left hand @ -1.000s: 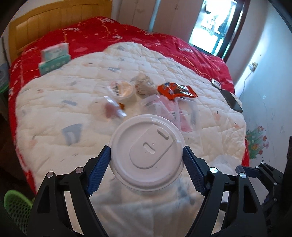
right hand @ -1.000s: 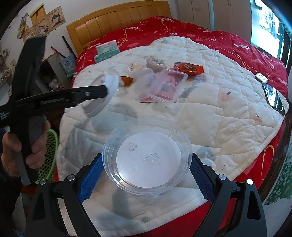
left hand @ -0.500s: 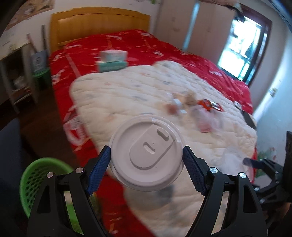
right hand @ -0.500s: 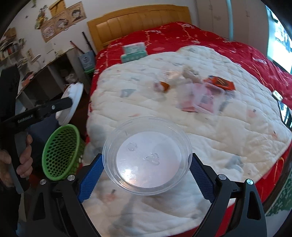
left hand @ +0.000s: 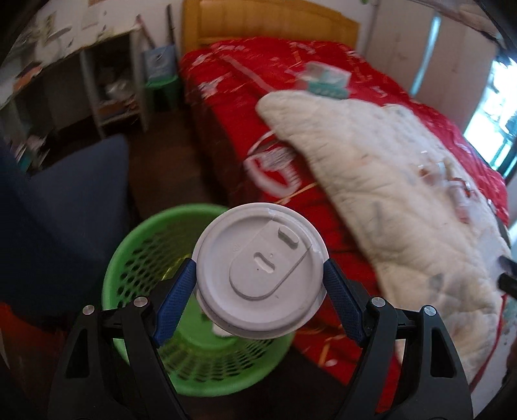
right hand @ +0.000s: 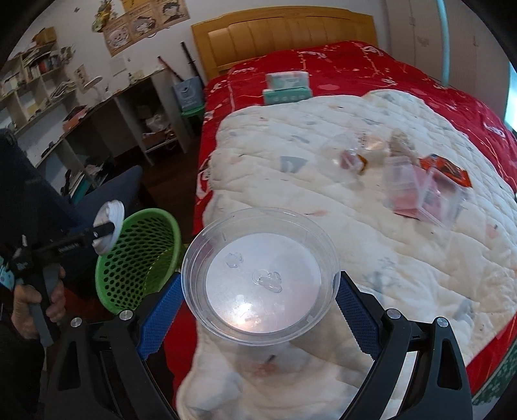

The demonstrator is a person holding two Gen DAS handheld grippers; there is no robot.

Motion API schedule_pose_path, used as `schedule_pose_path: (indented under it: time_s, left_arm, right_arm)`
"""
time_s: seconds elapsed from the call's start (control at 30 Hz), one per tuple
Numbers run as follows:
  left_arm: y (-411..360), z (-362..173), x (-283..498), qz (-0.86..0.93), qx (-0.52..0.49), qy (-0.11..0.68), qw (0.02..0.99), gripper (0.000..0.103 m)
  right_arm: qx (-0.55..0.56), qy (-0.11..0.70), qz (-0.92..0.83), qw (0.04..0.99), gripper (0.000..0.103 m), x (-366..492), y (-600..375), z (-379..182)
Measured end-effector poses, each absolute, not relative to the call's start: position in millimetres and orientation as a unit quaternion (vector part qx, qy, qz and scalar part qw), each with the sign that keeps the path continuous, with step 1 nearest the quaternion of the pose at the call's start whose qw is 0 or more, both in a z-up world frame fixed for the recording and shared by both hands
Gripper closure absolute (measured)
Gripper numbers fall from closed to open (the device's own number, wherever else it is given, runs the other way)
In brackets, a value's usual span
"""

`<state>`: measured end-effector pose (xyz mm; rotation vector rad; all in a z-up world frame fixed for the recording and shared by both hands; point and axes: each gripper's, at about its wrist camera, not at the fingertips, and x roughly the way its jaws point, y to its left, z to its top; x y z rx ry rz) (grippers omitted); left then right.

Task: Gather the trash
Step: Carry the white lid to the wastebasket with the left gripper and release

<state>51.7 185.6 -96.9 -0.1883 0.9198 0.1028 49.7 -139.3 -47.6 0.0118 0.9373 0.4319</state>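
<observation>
The white lid is clamped in the left gripper above the green basket and awaits release, while the clear bowl is gripped by the right gripper.

Bed w/ red cover, white quilt on top, wooden headboard at far end. Beside headboard: desk, shelves, posters on white wall. Dark floor. Bright window opp. side of bed.

One basket — two lids — two tools.
</observation>
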Motion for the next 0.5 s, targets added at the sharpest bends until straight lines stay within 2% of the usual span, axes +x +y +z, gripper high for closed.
schedule_pose_path:
  time_s: [0.43, 0.5]
  left_arm:
    - [216, -152, 44, 0.083, -0.127, 0.500, 0.852, 0.023]
    - [220, -155, 42, 0.082, -0.131, 0.502, 0.851, 0.020]
  right_arm:
    - [-0.010, 0.459, 0.227, 0.859, 0.014, 54, -103, -54]
    - [-0.010, 0.461, 0.231, 0.857, 0.014, 55, -99, -55]
